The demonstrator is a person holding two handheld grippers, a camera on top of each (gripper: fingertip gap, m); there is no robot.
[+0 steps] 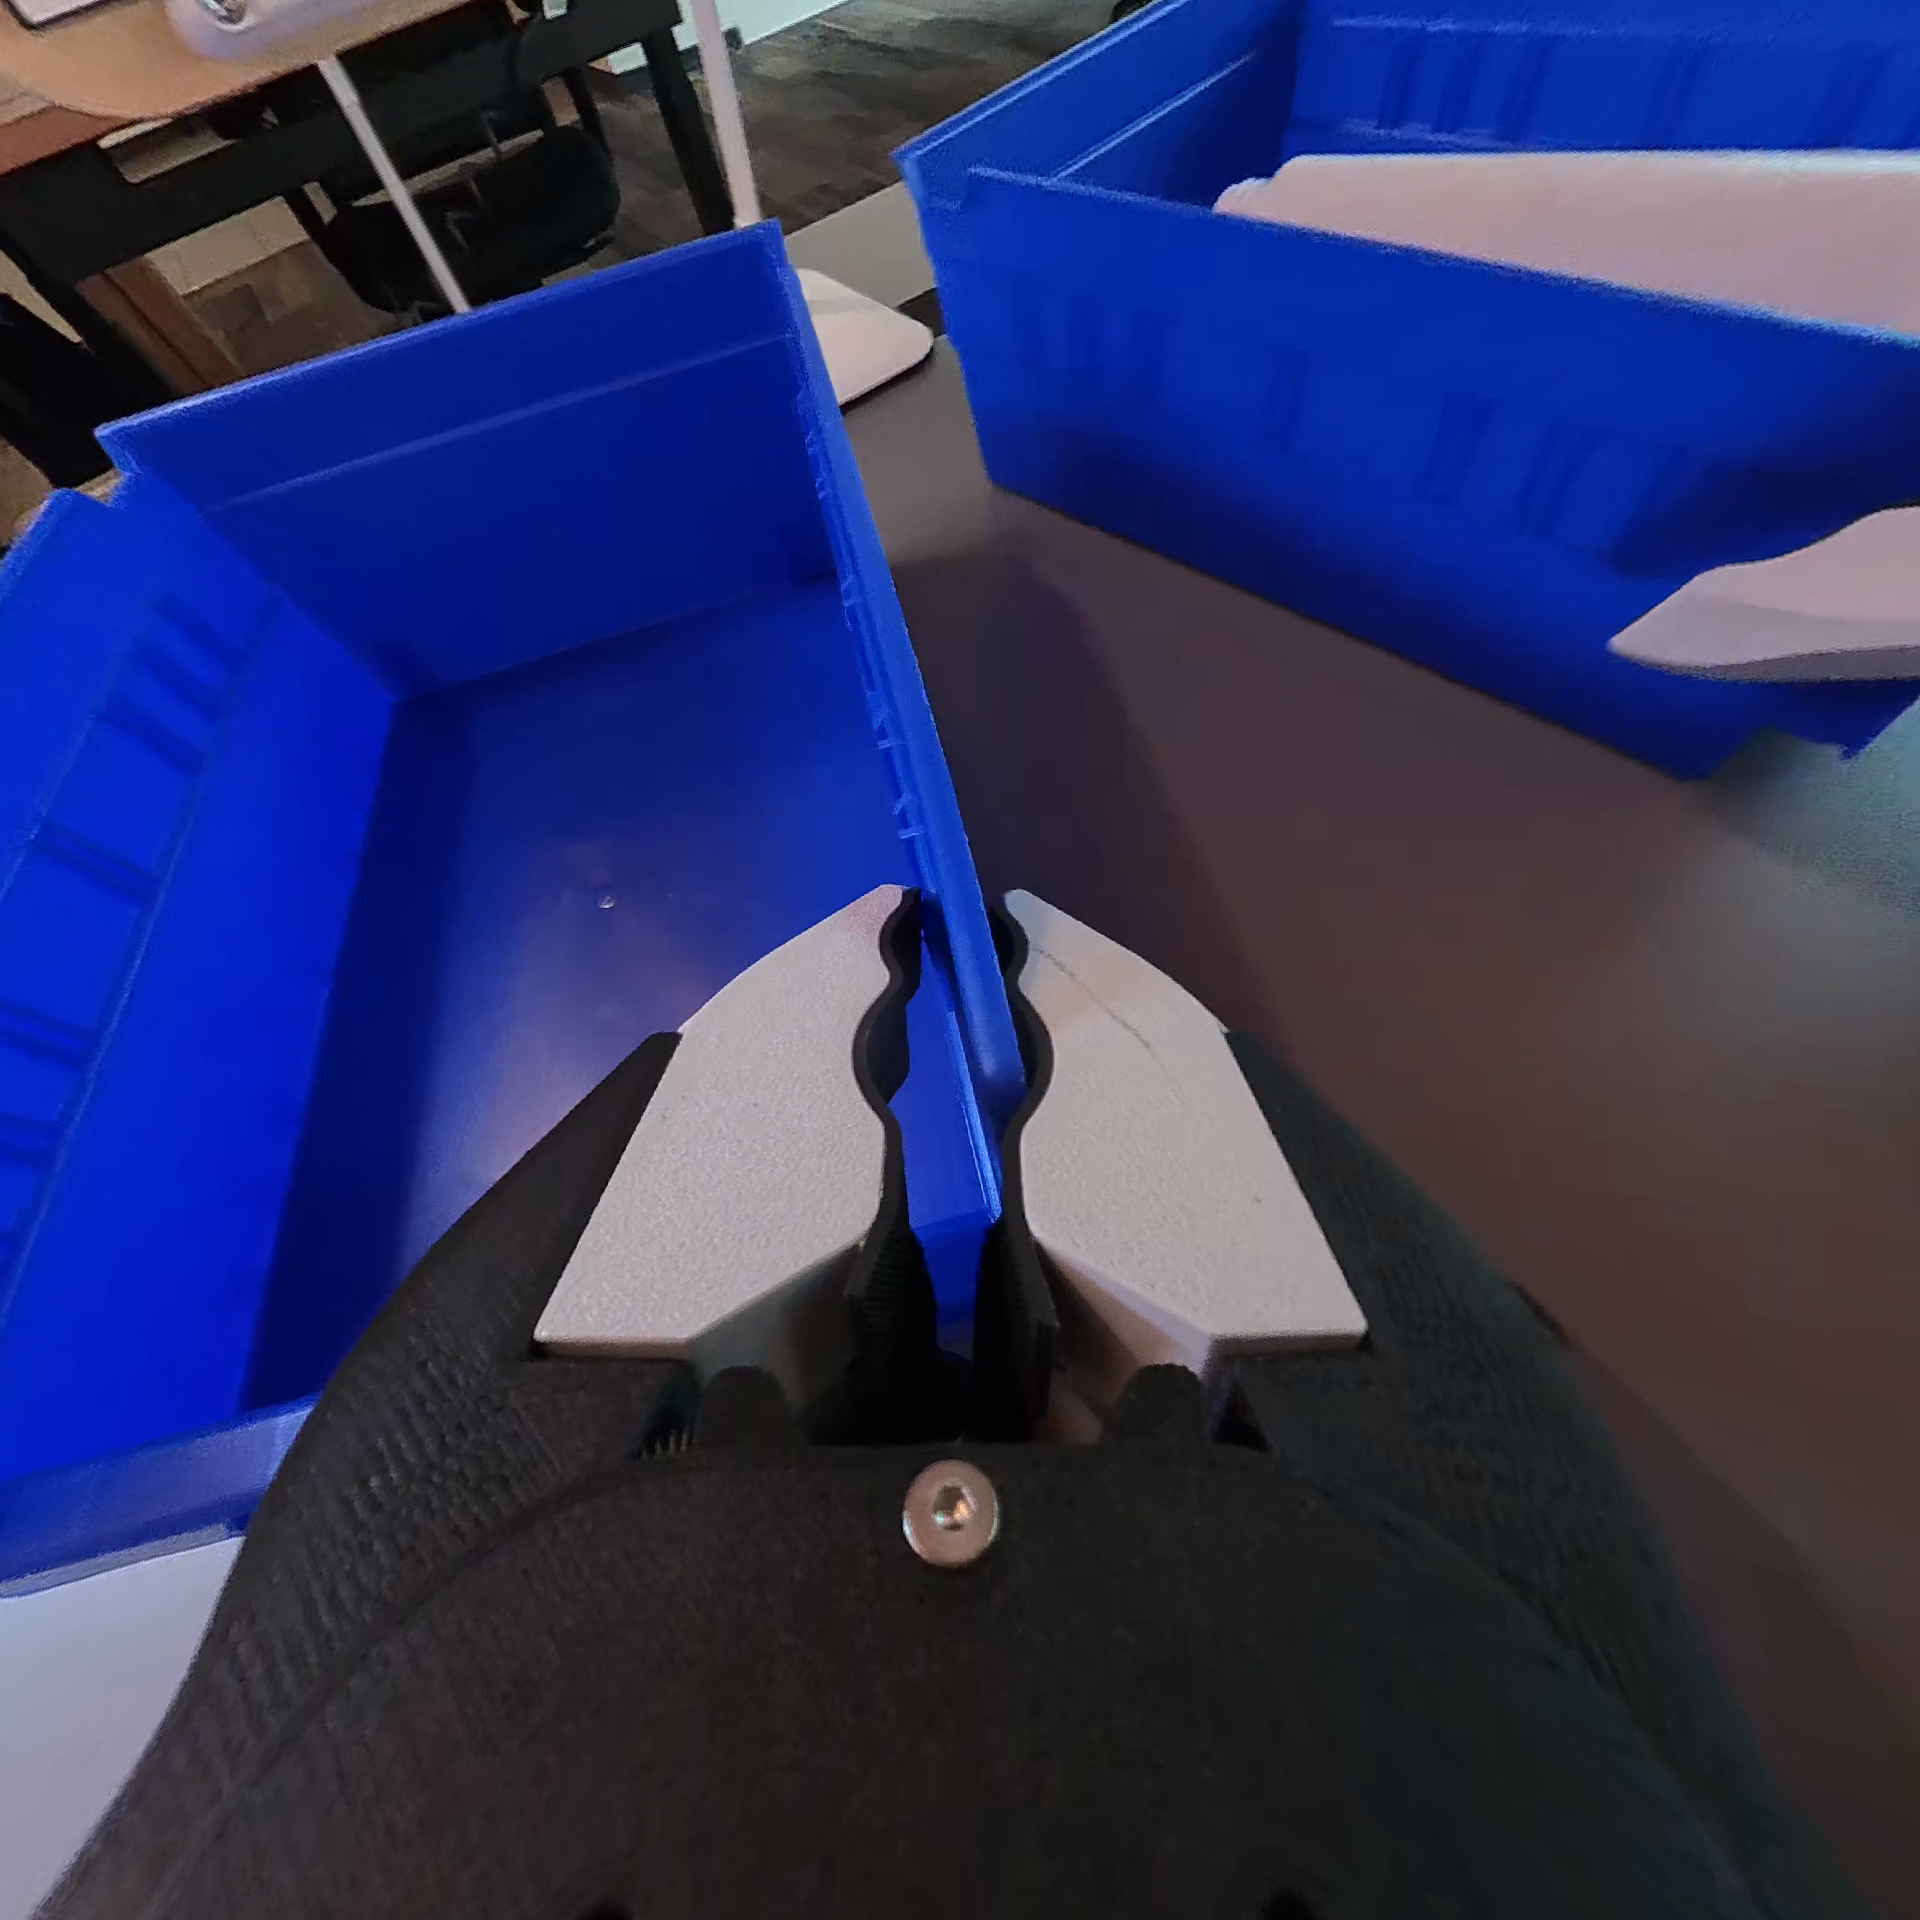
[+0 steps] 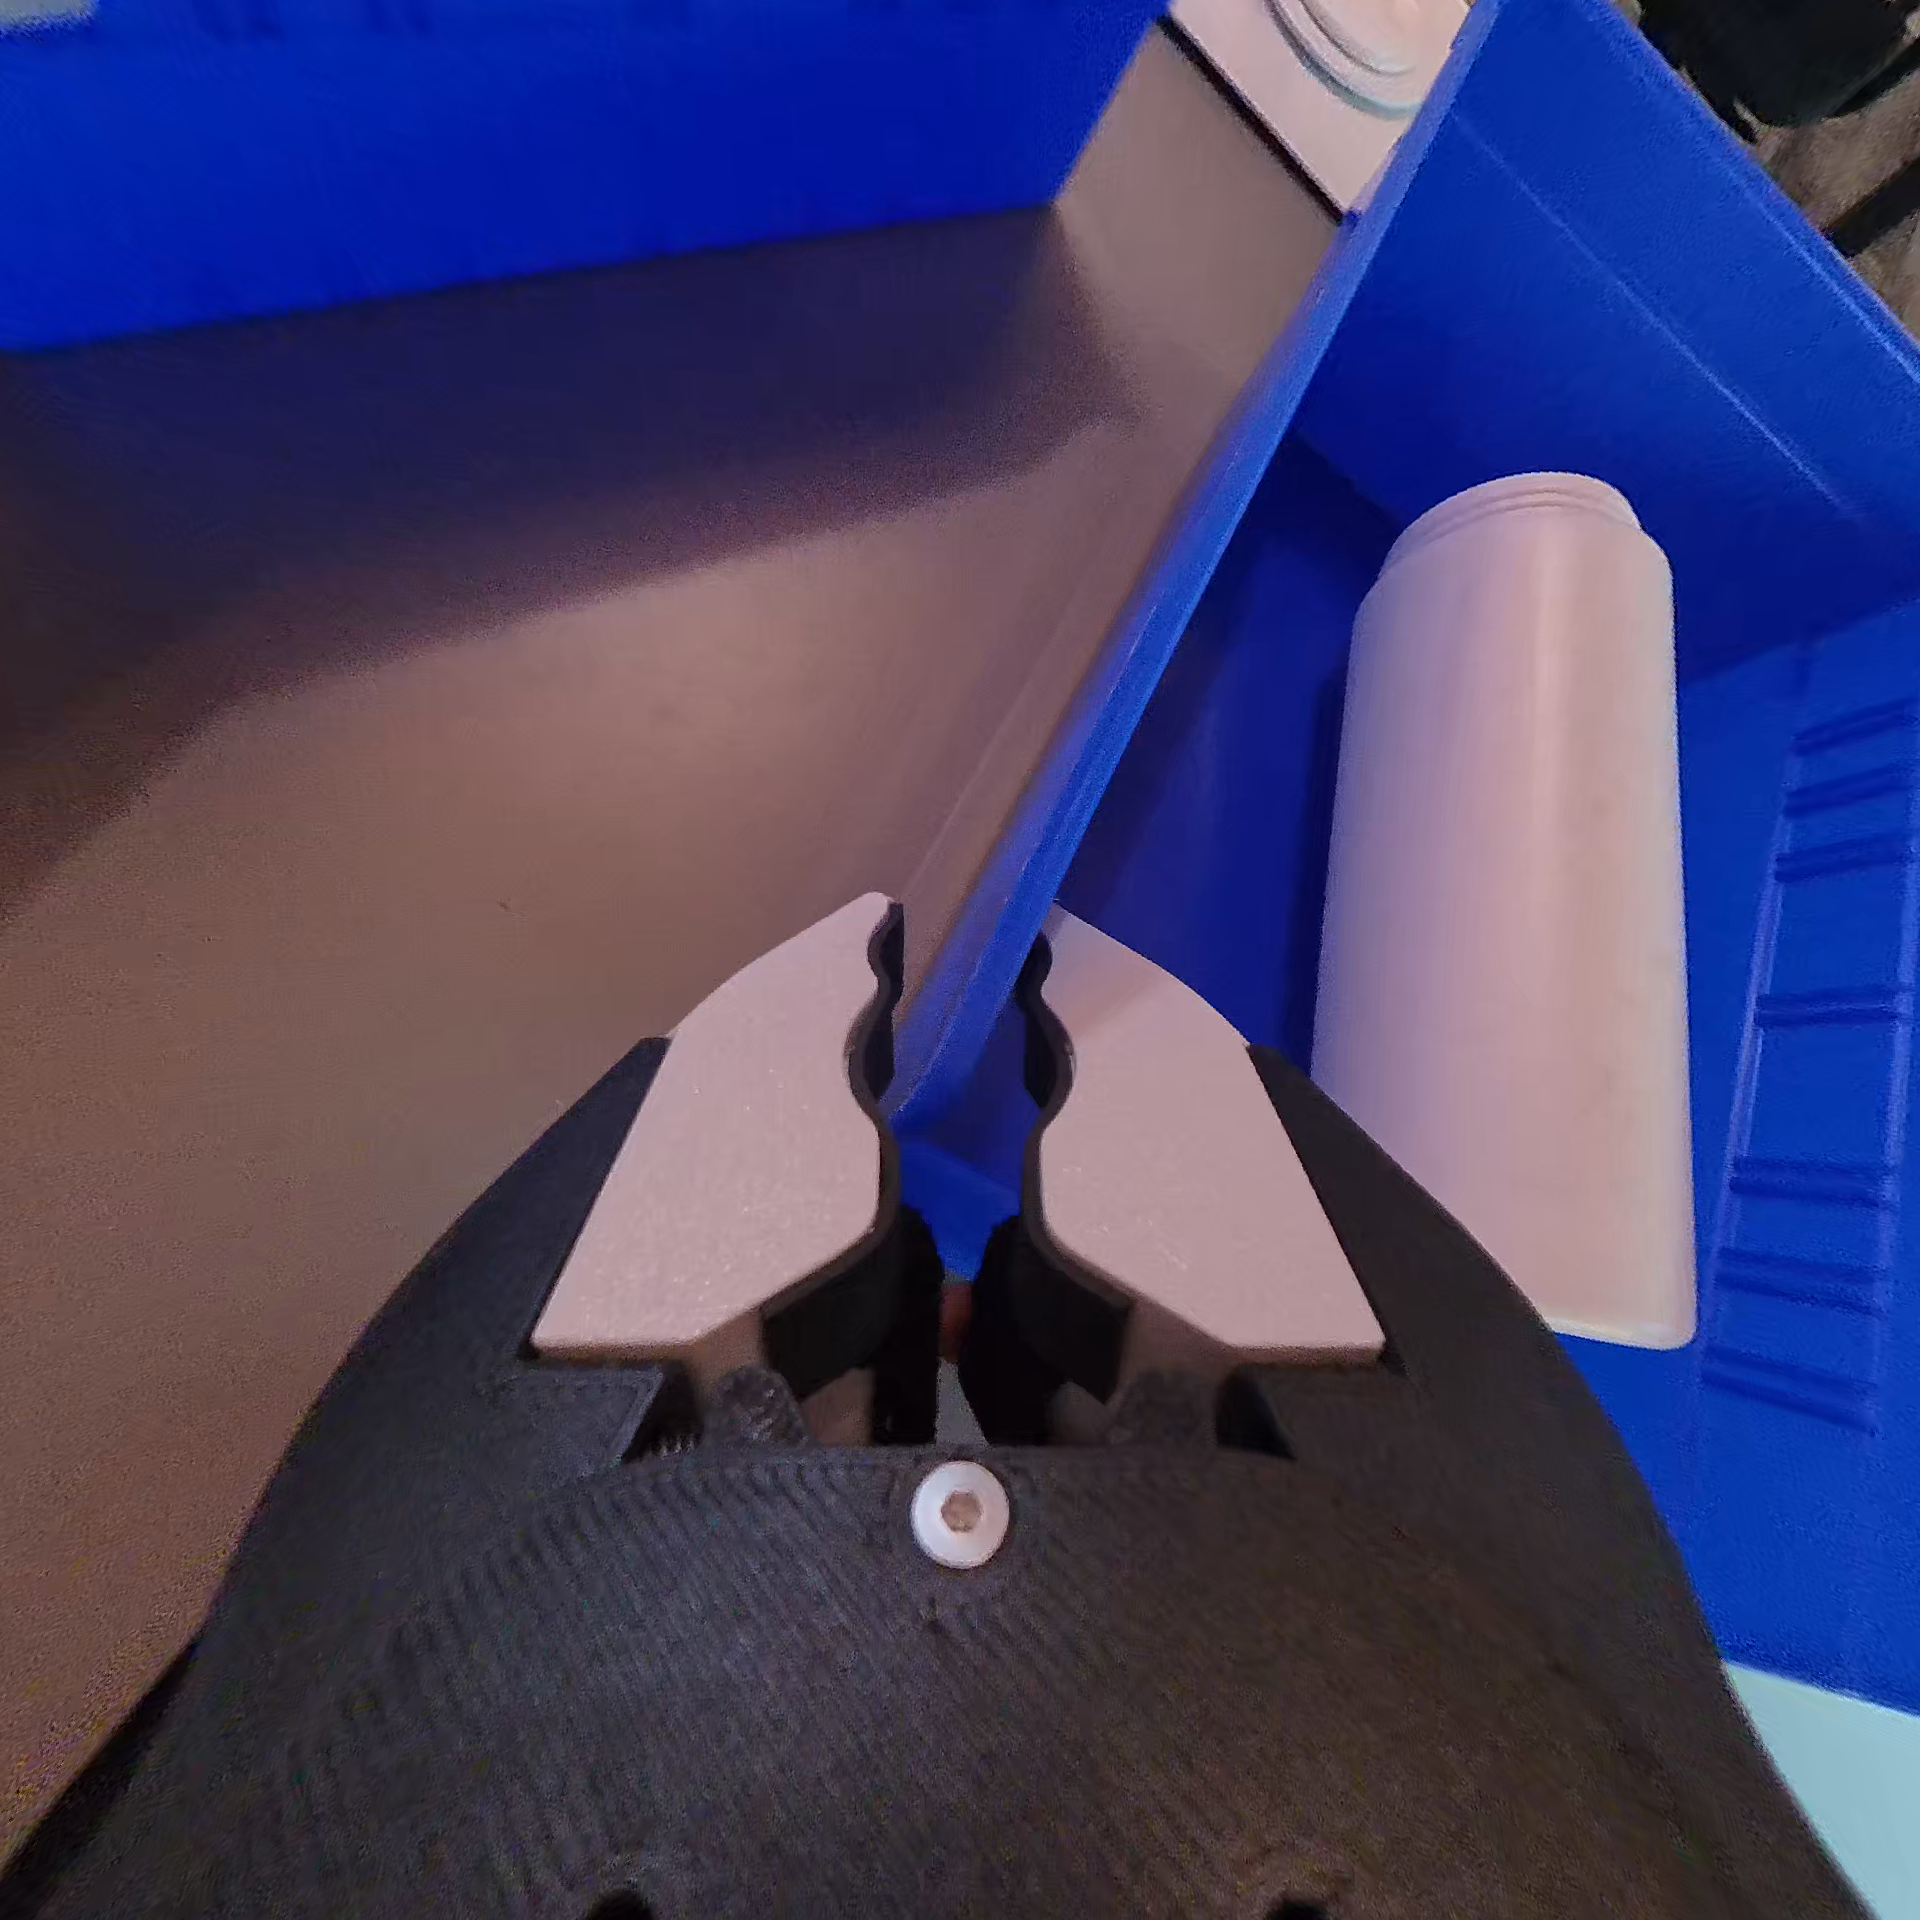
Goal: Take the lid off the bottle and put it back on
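**Both grippers clamped on blue bin walls; bottle lying in the right-hand bin**

Left gripper (image 1: 961, 914): jaws nearly together, pinching the right side wall of an empty blue bin (image 1: 582, 831) near its front corner. One finger sits inside the bin, the other outside over the dark counter (image 1: 1351, 1039).

Right gripper (image 2: 966, 935): jaws likewise pinching the left wall of a second blue bin (image 2: 1195, 665), w/ one finger on each side of the wall.

Bottle (image 2: 1507, 894): pale, cylindrical, lying on its side on the floor of that second bin, just beside the right gripper's inner finger, apart from it. Far end shows a ringed neck; can't tell whether the lid is on.

In the left wrist view the second bin sits across a strip of bare counter, the bottle a pale shape above its wall, and the other gripper's pale finger at the right edge.

Bkgd: wooden desk (image 1: 114, 94), dark floor.
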